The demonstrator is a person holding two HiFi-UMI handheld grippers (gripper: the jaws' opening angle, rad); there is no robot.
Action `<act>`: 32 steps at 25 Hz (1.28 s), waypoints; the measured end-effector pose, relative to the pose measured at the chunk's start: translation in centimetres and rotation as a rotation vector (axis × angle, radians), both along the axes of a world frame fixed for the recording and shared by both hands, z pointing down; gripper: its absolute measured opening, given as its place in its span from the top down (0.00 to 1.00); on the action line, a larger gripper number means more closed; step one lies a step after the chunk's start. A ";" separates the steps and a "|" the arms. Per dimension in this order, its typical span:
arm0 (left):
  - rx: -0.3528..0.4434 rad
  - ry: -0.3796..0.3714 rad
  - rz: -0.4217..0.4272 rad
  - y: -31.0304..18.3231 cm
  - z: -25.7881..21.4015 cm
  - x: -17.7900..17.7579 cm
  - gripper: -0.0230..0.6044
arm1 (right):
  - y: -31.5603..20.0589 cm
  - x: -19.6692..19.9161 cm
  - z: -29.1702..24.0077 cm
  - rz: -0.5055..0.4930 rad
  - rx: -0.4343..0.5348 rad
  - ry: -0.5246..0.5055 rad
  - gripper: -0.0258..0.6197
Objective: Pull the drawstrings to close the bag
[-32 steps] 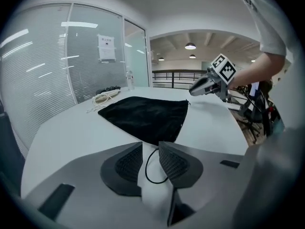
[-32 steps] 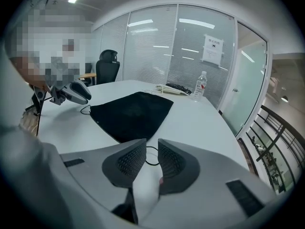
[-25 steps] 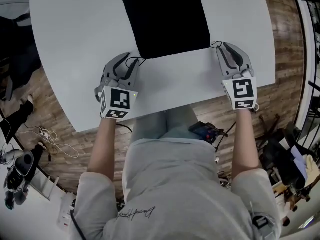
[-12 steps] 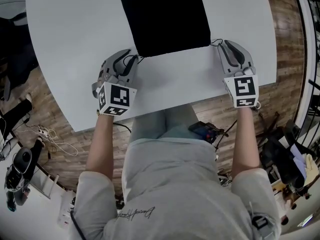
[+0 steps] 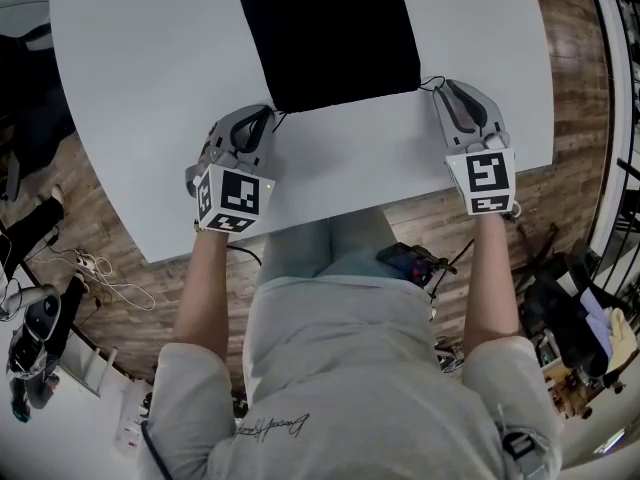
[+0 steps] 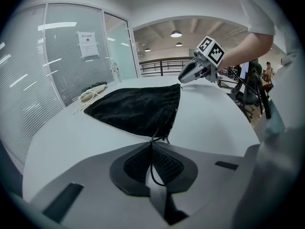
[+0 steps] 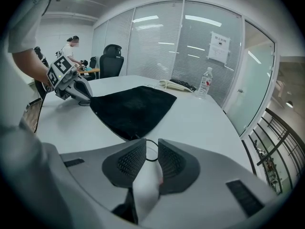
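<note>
Black fabric drawstring bag (image 5: 330, 33) lies flat on white counter (image 5: 150, 118), mouth uncinched; left gripper (image 5: 262, 118) pinched shut on left drawstring (image 6: 152, 171), right gripper (image 5: 445, 90) jaws apart around right drawstring loop (image 7: 151, 140), so right grasp and pull remain.

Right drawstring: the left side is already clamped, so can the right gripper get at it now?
Probably yes: the drawstring loop lies between the right gripper's open jaws, nothing blocking.

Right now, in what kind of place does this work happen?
Probably an office meeting room: glass partition walls with blinds, a black office chair and a large white table.
</note>
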State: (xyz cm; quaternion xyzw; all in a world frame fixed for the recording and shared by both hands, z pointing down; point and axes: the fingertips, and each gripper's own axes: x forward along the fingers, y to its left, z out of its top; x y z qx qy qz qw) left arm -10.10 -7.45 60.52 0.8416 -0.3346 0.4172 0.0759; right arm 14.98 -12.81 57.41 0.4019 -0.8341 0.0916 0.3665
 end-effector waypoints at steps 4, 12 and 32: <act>0.004 0.002 0.006 -0.1 -0.3 -0.1 0.94 | 0.0 0.3 0.3 -0.029 0.010 0.049 0.82; 0.041 0.005 -0.001 -0.9 -1.3 -0.3 0.94 | -0.3 0.1 2.2 -0.199 0.064 0.250 0.76; 0.050 0.032 -0.116 -1.8 -1.5 -1.2 0.94 | -1.2 -1.8 2.4 -0.217 0.092 0.201 0.92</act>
